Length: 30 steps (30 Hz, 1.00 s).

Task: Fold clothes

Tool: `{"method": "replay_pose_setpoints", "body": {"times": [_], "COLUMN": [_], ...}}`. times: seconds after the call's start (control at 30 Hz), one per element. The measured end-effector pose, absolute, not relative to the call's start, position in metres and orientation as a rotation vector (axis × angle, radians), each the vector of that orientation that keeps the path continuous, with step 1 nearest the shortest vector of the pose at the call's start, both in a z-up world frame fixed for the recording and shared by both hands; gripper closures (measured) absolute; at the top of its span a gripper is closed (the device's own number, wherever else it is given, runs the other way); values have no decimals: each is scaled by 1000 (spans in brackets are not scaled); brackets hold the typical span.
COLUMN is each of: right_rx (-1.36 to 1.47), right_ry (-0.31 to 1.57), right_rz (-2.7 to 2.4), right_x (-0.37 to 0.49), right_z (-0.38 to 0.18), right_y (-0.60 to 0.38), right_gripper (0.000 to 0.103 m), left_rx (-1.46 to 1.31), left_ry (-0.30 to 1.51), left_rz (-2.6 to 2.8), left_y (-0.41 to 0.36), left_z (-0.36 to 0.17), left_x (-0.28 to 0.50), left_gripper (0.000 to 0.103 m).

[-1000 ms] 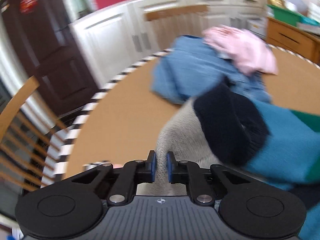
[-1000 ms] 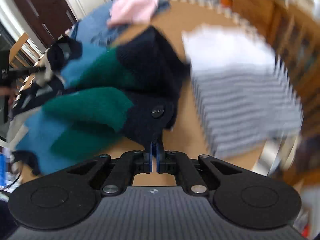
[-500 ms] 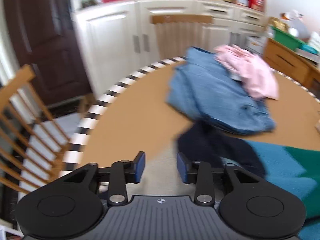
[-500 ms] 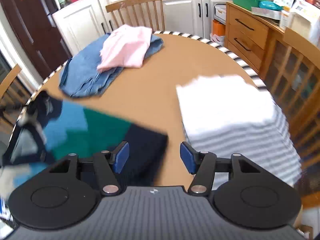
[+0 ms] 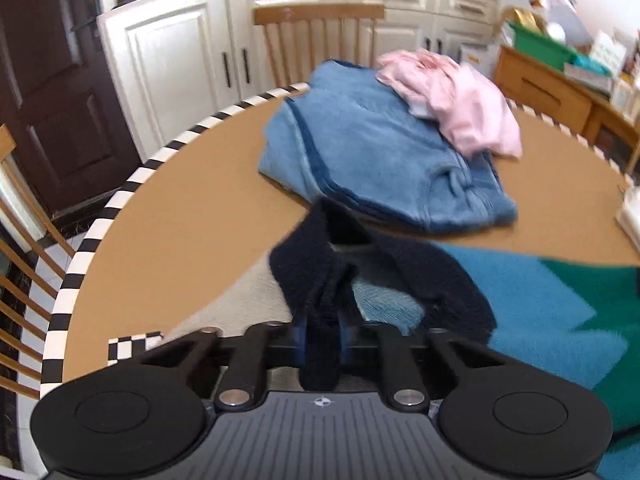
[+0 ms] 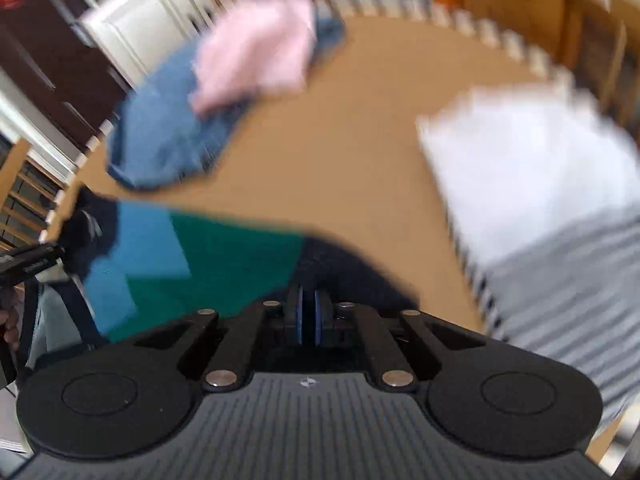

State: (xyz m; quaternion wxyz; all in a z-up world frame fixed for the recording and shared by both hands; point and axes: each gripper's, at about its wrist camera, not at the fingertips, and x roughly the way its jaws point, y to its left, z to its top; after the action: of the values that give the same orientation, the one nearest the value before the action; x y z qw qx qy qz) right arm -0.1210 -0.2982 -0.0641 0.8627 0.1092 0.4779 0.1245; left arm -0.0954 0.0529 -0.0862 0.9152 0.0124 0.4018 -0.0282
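The left gripper has its jaws closing, and the navy fleece collar of the colour-block sweater is already pinched between the pads. The right gripper has just clenched on the navy hem at the other end. Held at both ends like this, the sweater hangs as a taut band between the two pairs of jaws, probably so it can be shaken flat and laid out for folding. It is thick and fuzzy, with blue and green blocks between the navy ends and a pale grey panel just left of the left jaws. It spans the near edge of the desk, whose rim is checked black and white. Ahead of the left jaws lies a blue garment with a pink garment on top. Ahead and right of the right jaws sits a folded white and striped stack, blurred.
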Motion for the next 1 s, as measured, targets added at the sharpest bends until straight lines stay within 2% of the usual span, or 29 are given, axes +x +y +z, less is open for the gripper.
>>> {"method": "replay_pose_setpoints", "body": {"times": [0.17,0.27,0.3,0.33,0.37,0.4,0.43,0.47,0.53,0.7,0.87,0.93,1.0], "right_rx": [156,175,213,252,305,364,406,438,473,219,-8,-62,-130], "right_ry": [819,819,868,916,995,1048,1038,1008,947,910,905,926,950], "right_rz": [289,193,129,64,-8,-51,-41,-13,34,222,366,395,396], "right_x": [-53,9,28,46,60,65,61,56,43,-4,-97,-126,-144], "right_z": [-2,-11,-26,-40,-57,-70,-75,-76,-76,-69,-72,-80,-93], "right_y": [-293,-286,-289,-292,-298,-306,-314,-321,-335,-342,-340,-338,-335], "right_gripper": [98,97,86,53,36,39,49,48,39,37,38,40,40], "left_rx": [-57,-89,-87,-87,-98,-115,-132,-153,-192,-376,-286,-272,-320], "left_ry": [650,630,623,616,627,645,664,657,626,665,846,929,984], "left_rz": [29,112,137,163,179,192,205,207,213,178,-65,-106,-87], "left_y": [85,100,102,104,108,112,117,124,139,158,98,76,62], "left_z": [-40,-33,-35,-38,-42,-45,-49,-50,-49,-38,-54,-64,-72], "left_x": [-76,-44,-37,-32,-29,-28,-27,-30,-41,-86,-167,-201,-233], "left_gripper": [92,92,92,92,89,81,77,71,60,60,59,57,46]}}
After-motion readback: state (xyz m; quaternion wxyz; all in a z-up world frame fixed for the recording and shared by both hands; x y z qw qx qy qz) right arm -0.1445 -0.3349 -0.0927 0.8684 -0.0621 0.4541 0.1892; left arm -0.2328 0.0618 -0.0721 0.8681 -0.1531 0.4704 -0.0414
